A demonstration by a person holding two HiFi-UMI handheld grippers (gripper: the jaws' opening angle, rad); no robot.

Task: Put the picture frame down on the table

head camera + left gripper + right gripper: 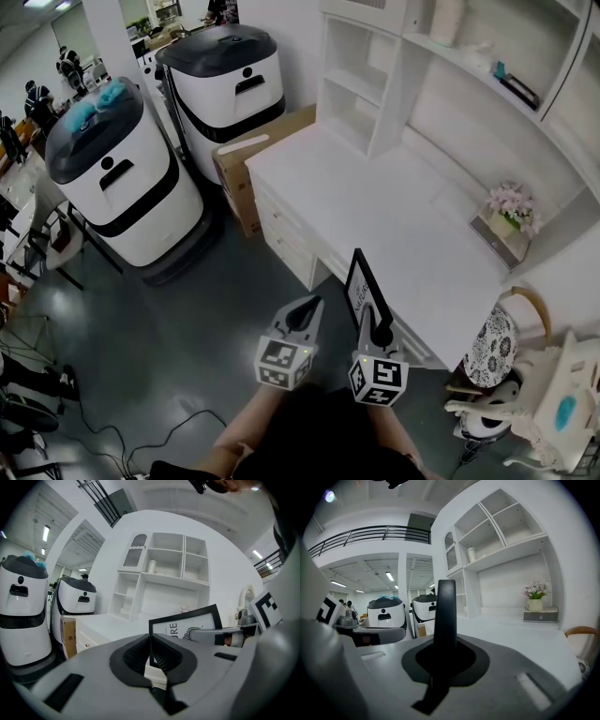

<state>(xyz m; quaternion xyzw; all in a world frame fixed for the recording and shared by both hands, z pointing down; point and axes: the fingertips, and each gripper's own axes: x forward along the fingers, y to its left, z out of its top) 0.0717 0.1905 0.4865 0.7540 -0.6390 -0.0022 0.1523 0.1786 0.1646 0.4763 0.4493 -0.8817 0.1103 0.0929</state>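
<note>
Fingers of the right gripper [380,330] are closed tight on the frame [360,284], gripping its lower edge. The frame stands upright in them, black-rimmed with a white print. In the right gripper view it shows edge-on as a dark bar [446,611] rising from between the jaws. It is held in the air at the near edge of the table [375,197], not resting on it.

The left gripper [307,306] is just beside it to the left, apart from the frame. Its fingertips meet and hold nothing.

On the far side of the table is a white shelf [375,84], with a flowerpot [511,206] at the right end. A chair [502,342] stands off the table's right corner. Left of the table are a box [239,164] and two white machines [122,183].
</note>
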